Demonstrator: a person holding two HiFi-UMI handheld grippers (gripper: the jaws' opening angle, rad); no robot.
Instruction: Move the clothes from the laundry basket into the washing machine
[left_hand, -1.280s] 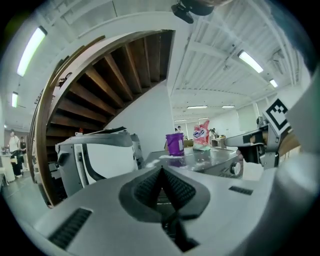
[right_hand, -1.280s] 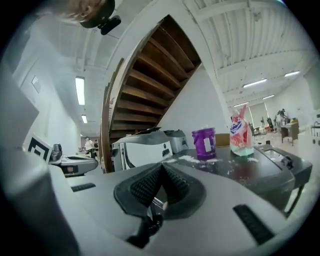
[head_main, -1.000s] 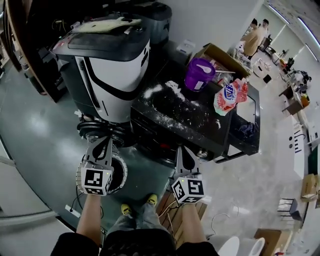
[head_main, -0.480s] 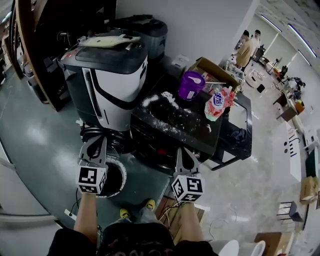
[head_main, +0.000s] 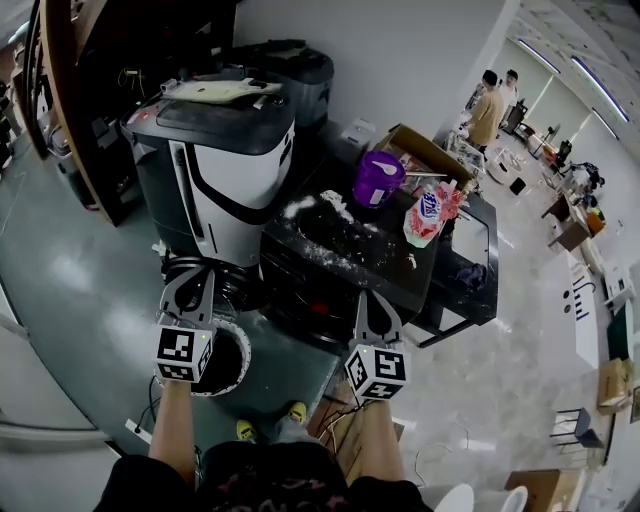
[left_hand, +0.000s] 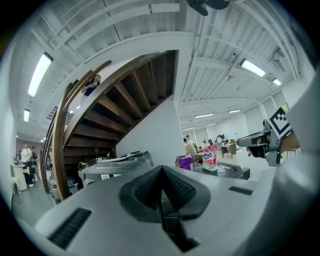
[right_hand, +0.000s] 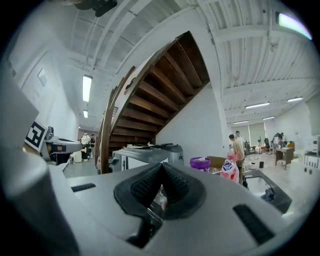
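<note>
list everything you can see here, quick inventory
machine: 1, white and black, upper left
table: 1, black, white powder on it, centre
tub: 1, purple, on the table
pouch: 1, pink and white, beside the tub
cardboard box: 1, brown, behind the tub
round basket: 1, white rim, floor, under the left tongs
staircase: 1, brown wood, far left
people: 2, background right
shoes: 2, yellow, bottom
left tongs: grey, shut, empty
right tongs: grey, shut, empty
</note>
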